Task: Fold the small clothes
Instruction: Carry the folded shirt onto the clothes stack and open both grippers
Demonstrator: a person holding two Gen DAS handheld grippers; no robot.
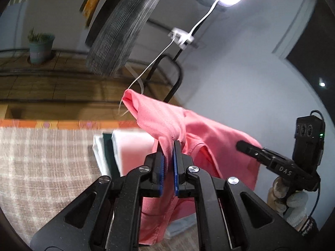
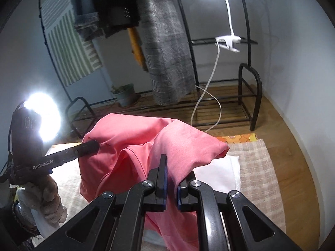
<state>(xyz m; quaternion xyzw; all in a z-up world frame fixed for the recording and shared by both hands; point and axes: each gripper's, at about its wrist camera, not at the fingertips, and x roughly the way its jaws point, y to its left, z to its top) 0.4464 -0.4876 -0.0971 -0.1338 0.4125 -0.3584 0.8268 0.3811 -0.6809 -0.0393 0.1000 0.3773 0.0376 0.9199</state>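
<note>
A small pink garment (image 1: 167,117) hangs in the air between both grippers, above the table. My left gripper (image 1: 168,146) is shut on one part of its fabric, which runs down between the blue pads. My right gripper (image 2: 172,167) is shut on another part of the pink garment (image 2: 136,133). The right gripper shows in the left wrist view (image 1: 242,145) at the cloth's right edge. The left gripper shows in the right wrist view (image 2: 93,145) at the cloth's left edge. One sleeve end (image 2: 222,150) sticks out to the right.
A stack of folded clothes, white and dark green (image 1: 108,146), lies on the checked tablecloth (image 1: 46,156) under the garment. Behind stand a black metal rack (image 2: 249,96), hanging clothes (image 2: 165,48), a clip lamp (image 2: 228,41), a potted plant (image 2: 125,94) and a wooden floor.
</note>
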